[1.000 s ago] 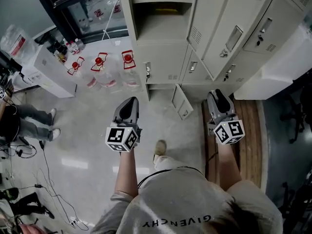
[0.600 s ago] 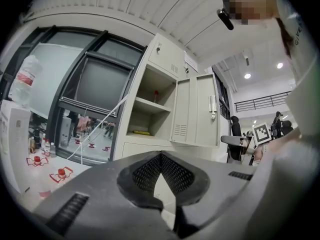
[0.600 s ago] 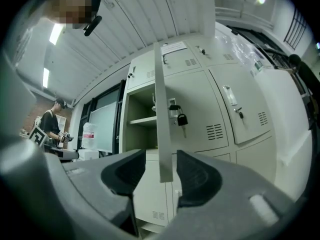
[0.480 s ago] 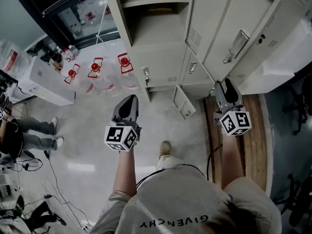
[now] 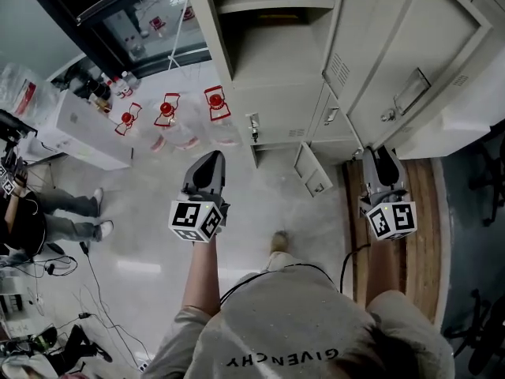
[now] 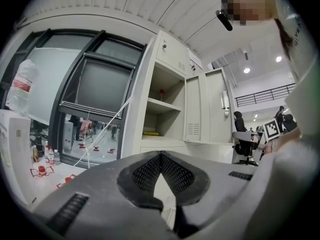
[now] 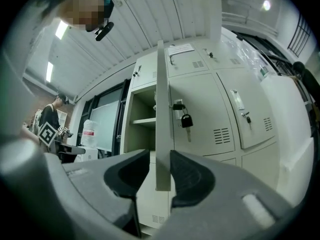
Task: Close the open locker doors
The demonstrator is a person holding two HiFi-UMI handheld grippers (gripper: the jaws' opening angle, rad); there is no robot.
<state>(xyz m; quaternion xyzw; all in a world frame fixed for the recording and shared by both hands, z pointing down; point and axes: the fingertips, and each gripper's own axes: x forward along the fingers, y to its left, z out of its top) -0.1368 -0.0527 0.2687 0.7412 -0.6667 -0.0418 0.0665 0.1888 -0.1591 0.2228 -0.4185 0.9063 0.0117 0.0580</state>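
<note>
1. Tall door [image 5: 394, 38]: belongs to the upper locker, right of centre. It is swung wide out towards the near side and is not yet closed. Its free edge runs down to the right tongs.
2. Small door [image 5: 313, 170]: belongs to a lower locker, just above the floor [image 5: 142, 235]. It stands ajar and angled out between the two tongs, touched by neither, and also awaits closing.
3. Right tongs [image 7: 159, 159]: astride the bottom of the tall door's free edge.
   - The jaws are partway apart and have just been closing in.
   - The right pad is at the metal, but a sliver of gap shows on the left, so there is no firm pinch yet.
   - Probably set on the free edge because it is farthest from the hinge and gives the easiest swing.
4. Left tongs [image 6: 161, 156]: the jaws meet at the tips with nothing between them. They are held level over bare floor, well apart from both doors. Likely kept spare, perhaps for the small door.
5. Locker [image 5: 272, 46]: the open compartment left of the tall door. It has one shelf [image 6: 162, 103] carrying a flat yellowish item. Nothing juts out to foul the door.
6. Padlock [image 7: 186, 120]: hangs from a latch just right of the gripped edge.
7. Jugs [image 5: 167, 113]: three with red caps, on the floor at the far left, outside either door's sweep.
8. Surroundings:
   - A seated person [image 5: 35, 212] at the left edge.
   - Cables [image 5: 83, 275] on the near floor.
   - Boards [image 5: 422, 251] under the right arm.
</note>
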